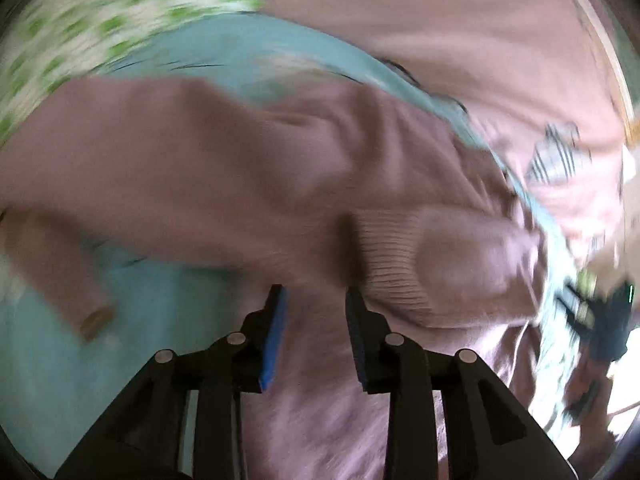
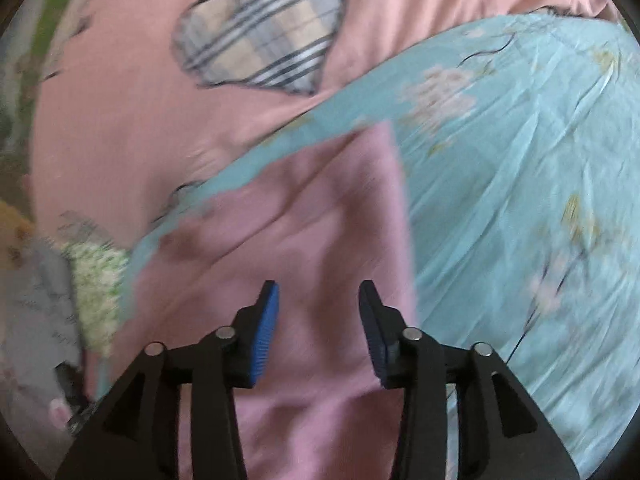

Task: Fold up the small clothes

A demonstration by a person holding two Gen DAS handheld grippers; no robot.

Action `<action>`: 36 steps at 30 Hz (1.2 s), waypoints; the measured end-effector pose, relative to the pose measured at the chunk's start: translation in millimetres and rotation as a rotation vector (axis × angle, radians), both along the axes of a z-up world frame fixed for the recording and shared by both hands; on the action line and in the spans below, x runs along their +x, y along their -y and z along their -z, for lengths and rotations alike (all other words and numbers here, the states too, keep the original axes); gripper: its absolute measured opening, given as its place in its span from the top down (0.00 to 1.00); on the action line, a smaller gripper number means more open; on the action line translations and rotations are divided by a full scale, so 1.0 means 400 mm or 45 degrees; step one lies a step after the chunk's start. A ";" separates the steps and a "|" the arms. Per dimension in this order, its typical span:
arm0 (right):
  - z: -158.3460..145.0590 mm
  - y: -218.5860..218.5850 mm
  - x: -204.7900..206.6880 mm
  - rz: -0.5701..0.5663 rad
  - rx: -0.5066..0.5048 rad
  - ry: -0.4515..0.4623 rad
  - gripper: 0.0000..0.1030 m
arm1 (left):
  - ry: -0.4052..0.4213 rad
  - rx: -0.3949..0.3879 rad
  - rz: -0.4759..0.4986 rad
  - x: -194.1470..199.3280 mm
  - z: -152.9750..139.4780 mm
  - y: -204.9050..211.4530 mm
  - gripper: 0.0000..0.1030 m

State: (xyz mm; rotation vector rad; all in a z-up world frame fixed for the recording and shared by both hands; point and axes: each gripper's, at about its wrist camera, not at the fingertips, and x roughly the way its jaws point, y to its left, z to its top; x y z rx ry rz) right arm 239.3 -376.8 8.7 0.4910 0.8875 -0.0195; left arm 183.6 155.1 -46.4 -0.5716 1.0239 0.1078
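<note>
A small mauve-pink knit garment [image 1: 248, 168] lies crumpled on a light blue floral sheet [image 1: 192, 60], blurred by motion. Its ribbed cuff [image 1: 392, 256] rests just beyond my left gripper [image 1: 316, 296], which hovers over the cloth with its jaws apart and nothing between the blue pads. In the right wrist view the same garment [image 2: 312, 240] spreads flat under my right gripper [image 2: 318, 292], whose jaws also stand apart above the fabric without pinching it. The garment's straight edge runs along the right finger's side.
A salmon-pink cloth [image 2: 140, 100] with a plaid heart patch [image 2: 264, 28] lies beyond the garment. A white cloth with green dots [image 1: 80, 28] sits at the far left. The blue sheet [image 2: 520, 200] extends to the right. The other gripper's dark body [image 1: 604, 320] shows at the right edge.
</note>
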 end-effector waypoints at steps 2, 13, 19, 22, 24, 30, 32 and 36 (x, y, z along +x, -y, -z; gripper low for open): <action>0.009 -0.063 -0.039 -0.066 0.030 -0.009 0.53 | 0.016 -0.045 -0.108 -0.042 -0.005 -0.059 0.64; 0.105 -0.288 -0.164 -0.280 0.111 -0.183 0.53 | 0.069 -0.310 -0.676 -0.122 0.018 -0.386 0.46; 0.093 -0.308 -0.178 -0.305 0.087 -0.189 0.53 | 0.046 -0.308 -0.821 -0.099 0.062 -0.465 0.56; 0.087 -0.301 -0.175 -0.300 0.081 -0.189 0.53 | 0.062 -0.203 -0.817 -0.083 0.046 -0.473 0.88; 0.085 -0.293 -0.174 -0.283 0.091 -0.181 0.53 | 0.094 -0.154 -0.770 -0.074 0.025 -0.460 0.93; 0.073 -0.260 -0.180 -0.223 0.108 -0.140 0.53 | 0.281 0.055 -0.412 -0.005 -0.150 -0.283 0.94; 0.071 -0.243 -0.185 -0.193 0.115 -0.128 0.53 | 0.332 0.105 -0.266 0.033 -0.198 -0.190 0.94; 0.067 -0.205 -0.197 -0.124 0.158 -0.104 0.53 | 0.409 0.154 0.056 0.114 -0.258 0.036 0.94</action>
